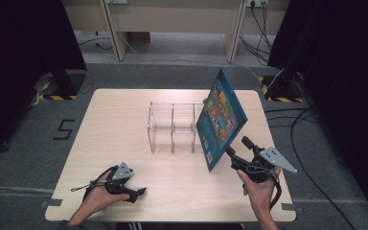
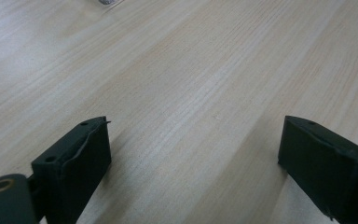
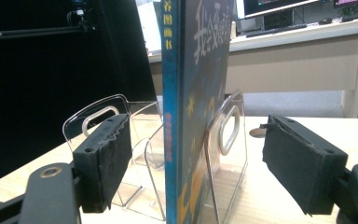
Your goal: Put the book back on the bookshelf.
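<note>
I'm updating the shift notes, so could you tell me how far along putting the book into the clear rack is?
Mostly done: the blue book stands in the right end of the clear rack, leaning to the right. In hand: the right gripper has its jaws open either side of the spine, not pressing. Left: backing that gripper away. The left gripper rests open on the table.

Pale wood tabletop (image 1: 124, 124) on grey floor. Black curtains (image 1: 24, 43) both sides. Light desk (image 1: 172, 19) behind; cables (image 1: 261, 28) trailing. Painted "5" (image 1: 64, 129) on floor, left.

A "5" (image 1: 64, 129) is marked on the floor (image 1: 24, 158)
</note>
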